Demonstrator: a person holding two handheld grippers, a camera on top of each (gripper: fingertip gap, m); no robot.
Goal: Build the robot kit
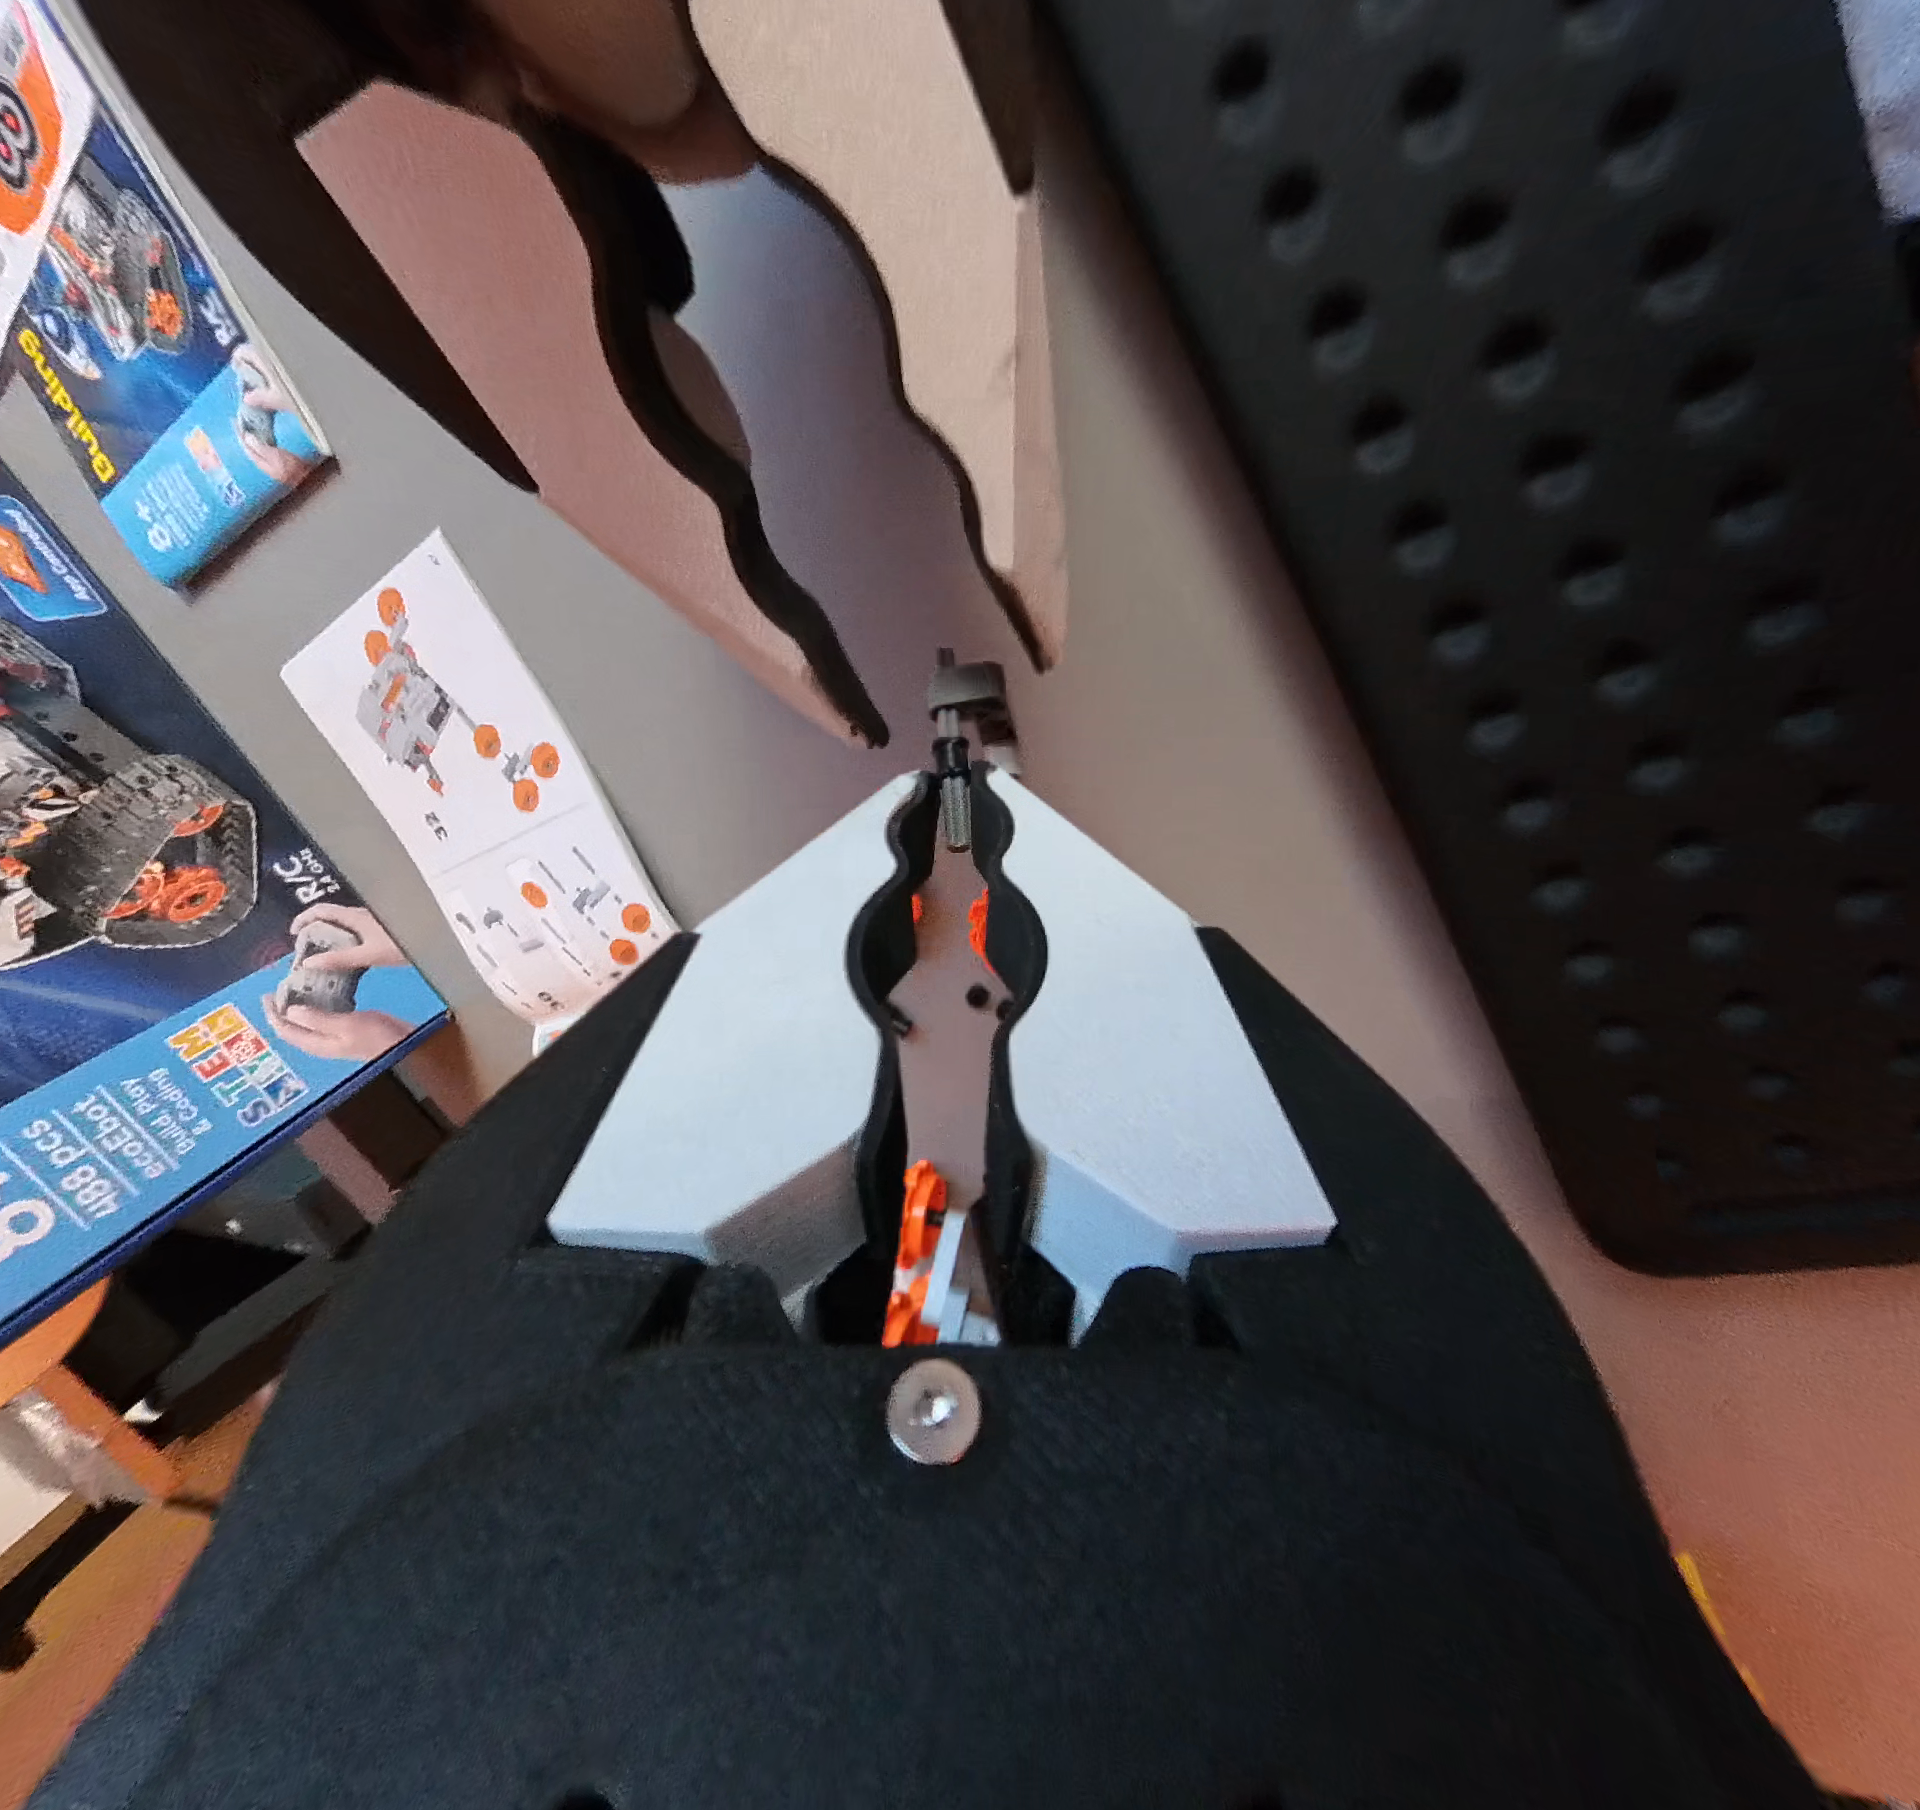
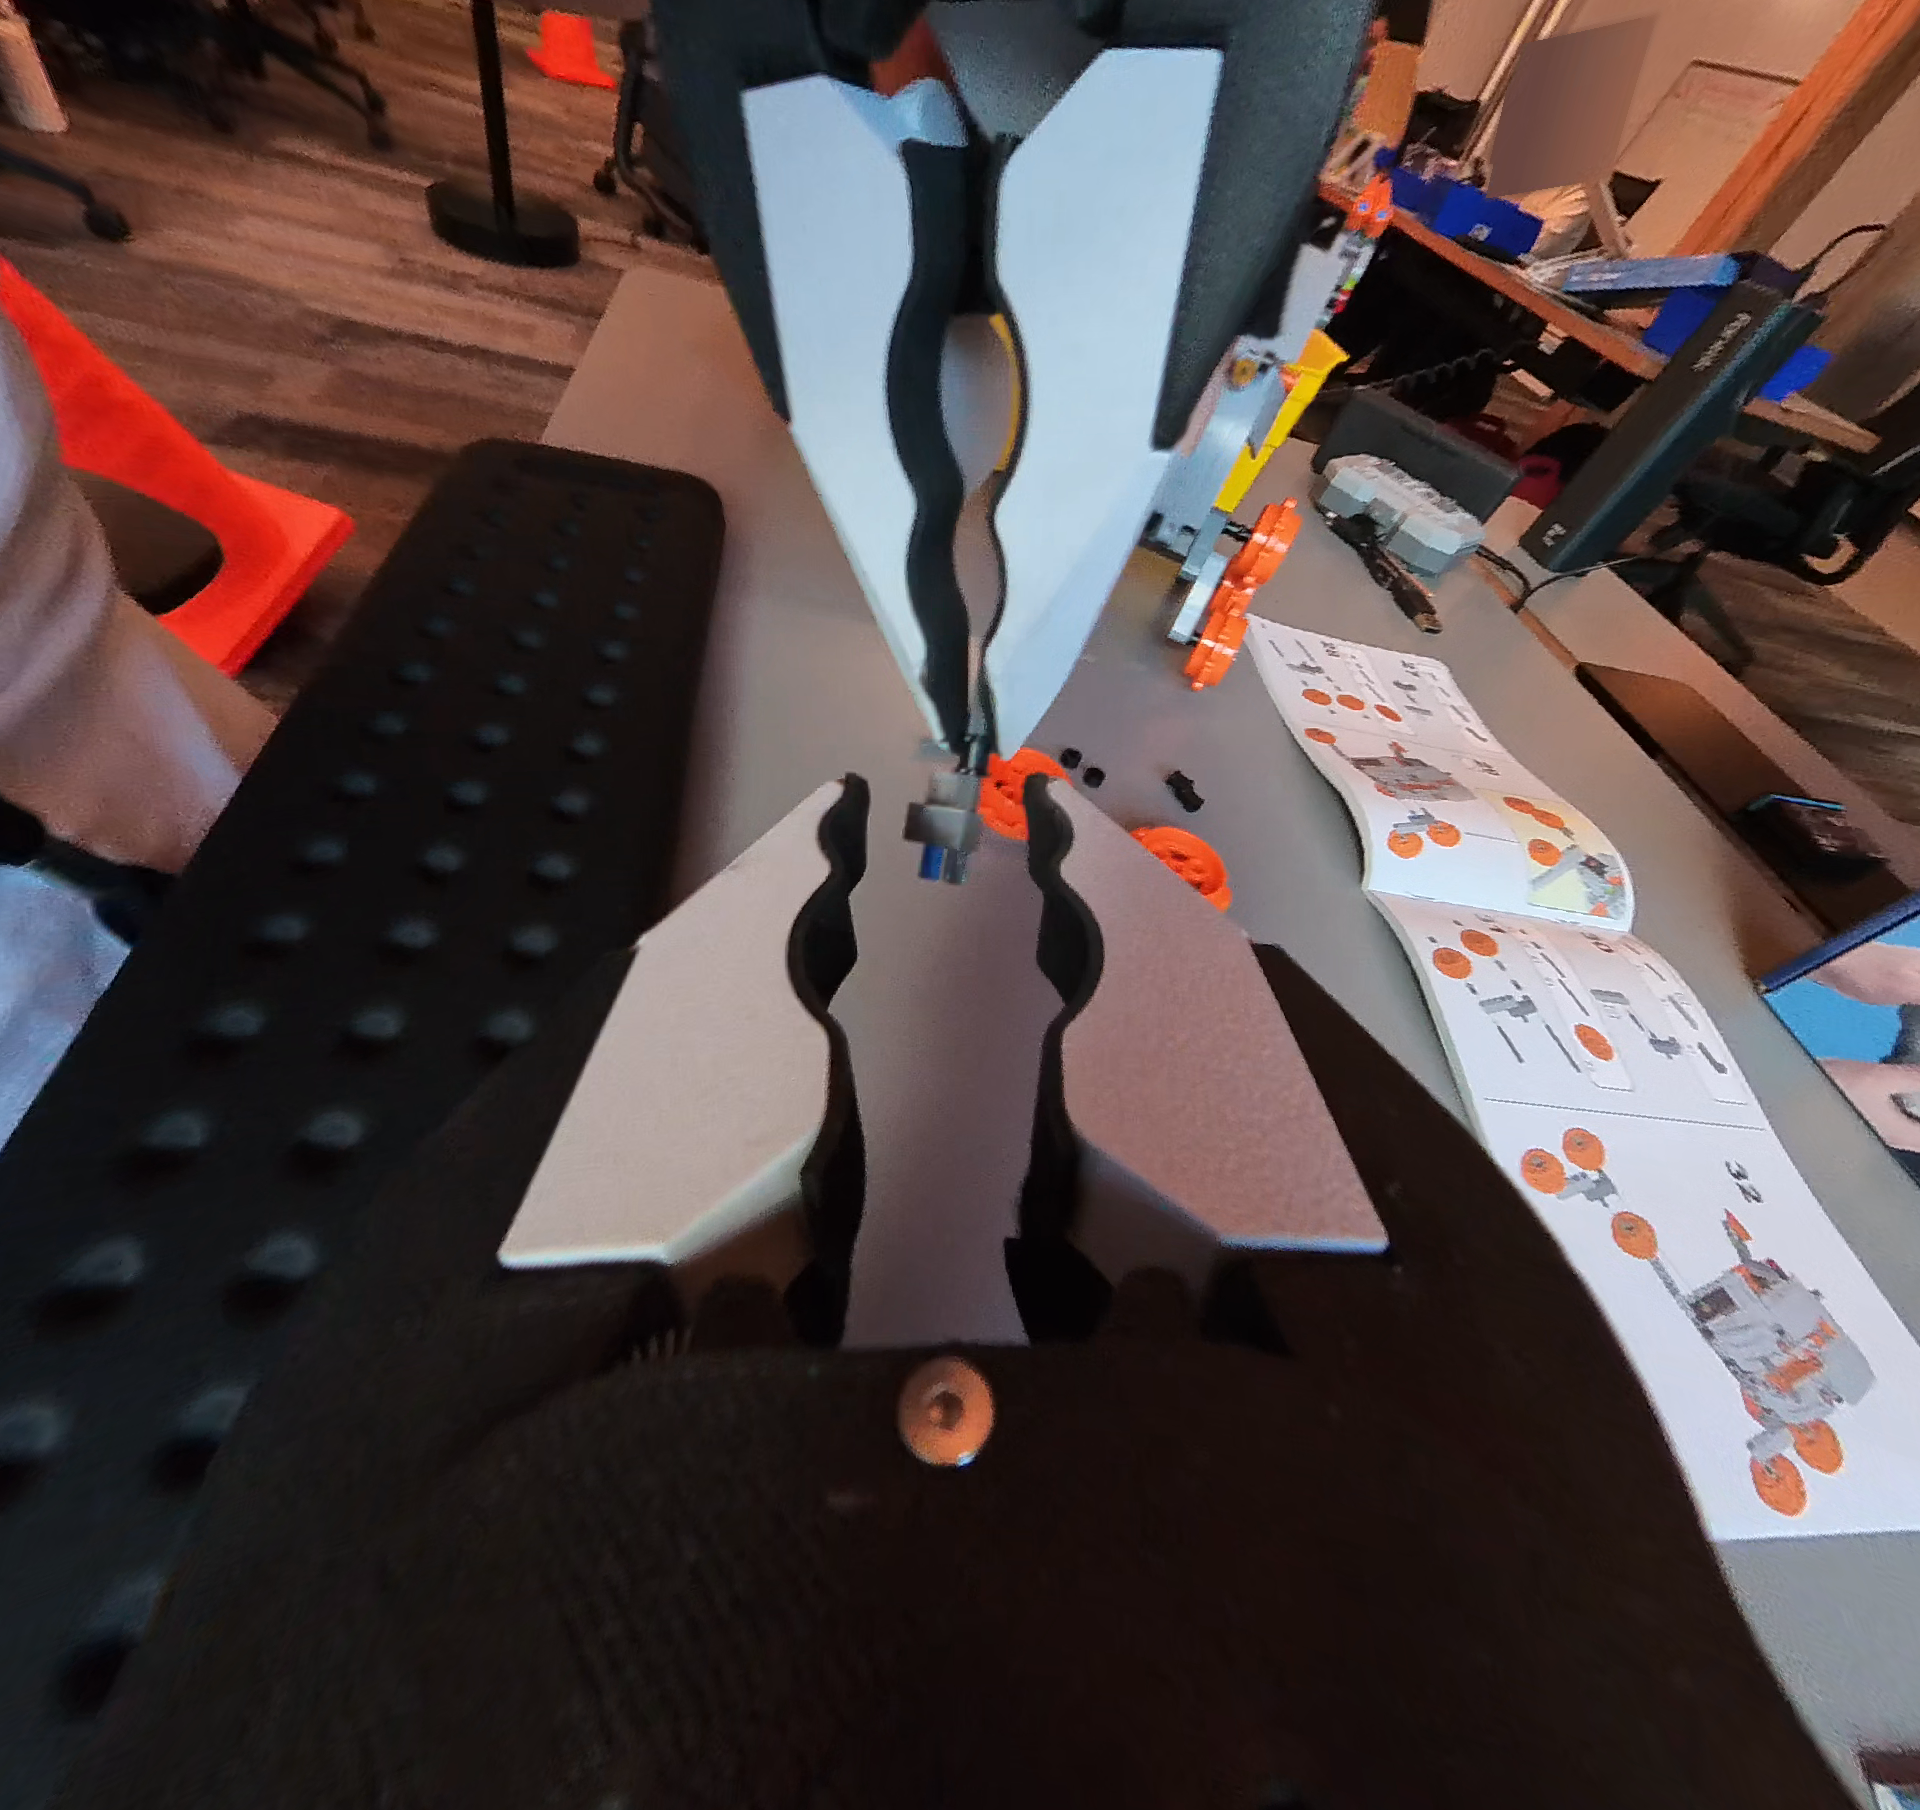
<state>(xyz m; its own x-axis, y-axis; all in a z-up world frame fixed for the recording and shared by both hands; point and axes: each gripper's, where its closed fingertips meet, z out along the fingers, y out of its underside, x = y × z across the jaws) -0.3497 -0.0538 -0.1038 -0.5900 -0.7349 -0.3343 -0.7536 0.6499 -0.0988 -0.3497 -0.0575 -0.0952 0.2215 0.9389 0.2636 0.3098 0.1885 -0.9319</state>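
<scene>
Right gripper (image 2: 945, 804) jaws spread around the grey piece (image 2: 940, 830) pinched by left gripper (image 1: 954, 789) jaws.

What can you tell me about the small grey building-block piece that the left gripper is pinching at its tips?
The small grey plastic connector assembly is held off the grey table, pinched at the tips of the left gripper, which grips its thin dark axle. It has a grey block-like body, a metal-looking pin and a blue bit at the far end. It hangs between the open fingers of the right gripper, apparently not touching them. An orange plastic gear wheel lies just behind it.
</scene>
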